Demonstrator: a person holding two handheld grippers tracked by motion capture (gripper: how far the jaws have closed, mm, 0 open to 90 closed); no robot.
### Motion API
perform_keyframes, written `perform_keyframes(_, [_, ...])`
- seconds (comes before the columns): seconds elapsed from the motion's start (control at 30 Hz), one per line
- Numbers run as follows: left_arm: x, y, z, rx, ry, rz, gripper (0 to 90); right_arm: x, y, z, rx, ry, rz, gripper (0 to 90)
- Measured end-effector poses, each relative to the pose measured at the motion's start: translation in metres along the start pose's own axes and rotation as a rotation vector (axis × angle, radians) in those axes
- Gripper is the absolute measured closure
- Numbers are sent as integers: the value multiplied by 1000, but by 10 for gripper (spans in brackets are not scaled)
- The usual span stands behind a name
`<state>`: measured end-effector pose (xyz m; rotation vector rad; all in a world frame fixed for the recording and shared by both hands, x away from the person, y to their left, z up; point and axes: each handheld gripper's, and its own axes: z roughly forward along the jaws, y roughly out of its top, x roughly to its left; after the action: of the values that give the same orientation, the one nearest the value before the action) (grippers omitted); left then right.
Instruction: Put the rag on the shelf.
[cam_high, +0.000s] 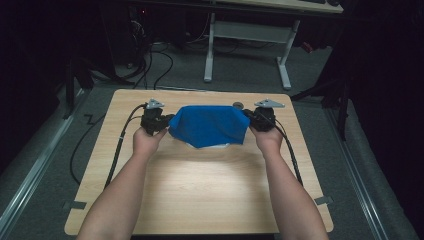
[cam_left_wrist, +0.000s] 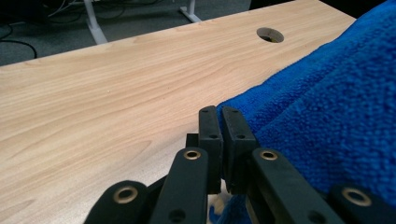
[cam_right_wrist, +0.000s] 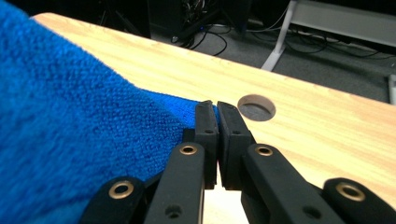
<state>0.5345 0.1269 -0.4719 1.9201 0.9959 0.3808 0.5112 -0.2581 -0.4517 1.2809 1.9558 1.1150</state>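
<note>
Two corners of the blue towel (cam_high: 208, 125) are pinched, one by the left gripper (cam_high: 159, 120) and one by the right gripper (cam_high: 259, 118), each with its jaws closed tight on the fabric, so the towel hangs stretched between them over the far half of the wooden table (cam_high: 200, 190). This looks like the carrying stage of a fold or spread; the next move calls for both hands travelling together, keeping the cloth taut and clear of the round hole (cam_right_wrist: 256, 107).
</note>
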Motion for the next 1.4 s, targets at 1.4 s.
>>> perform_keyframes(1.4, [12,-20,-17,-22,34,-92,603,-5,-19,-8,27,-37,51,679])
